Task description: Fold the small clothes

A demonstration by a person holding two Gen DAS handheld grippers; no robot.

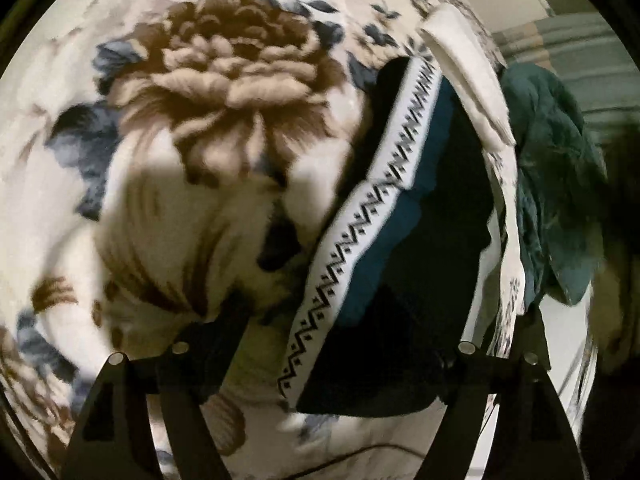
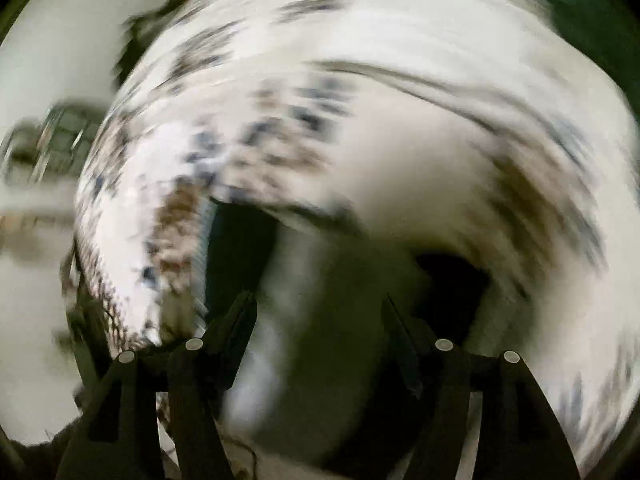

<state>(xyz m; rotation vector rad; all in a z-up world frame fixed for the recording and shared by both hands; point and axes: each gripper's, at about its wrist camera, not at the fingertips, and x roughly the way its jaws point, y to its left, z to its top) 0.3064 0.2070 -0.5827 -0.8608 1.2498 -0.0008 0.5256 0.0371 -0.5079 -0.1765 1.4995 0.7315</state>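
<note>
Garment point(image 1: 404, 236): small dark piece, navy to black with a teal panel, edged by a white band carrying a black zigzag pattern. The band runs diagonally from upper right to lower left. Lies folded on the floral blanket point(image 1: 224, 92), right of the large brown flower print, its lower end between the fingers of the left gripper point(image 1: 356, 344).

Left gripper: jaws parted wide, pads not pressing the cloth; released.

Beside the garment, right: a folded white cloth point(image 1: 468, 76) and, past it, a crumpled dark green cloth point(image 1: 556, 184) at the blanket's edge.

Right wrist view: heavily blurred. Blanket print smeared; a dark patch point(image 2: 240, 248) near the left finger may be the garment, cannot tell. Right gripper point(image 2: 320, 320): jaws apart, nothing recognisable gripped between them.
</note>
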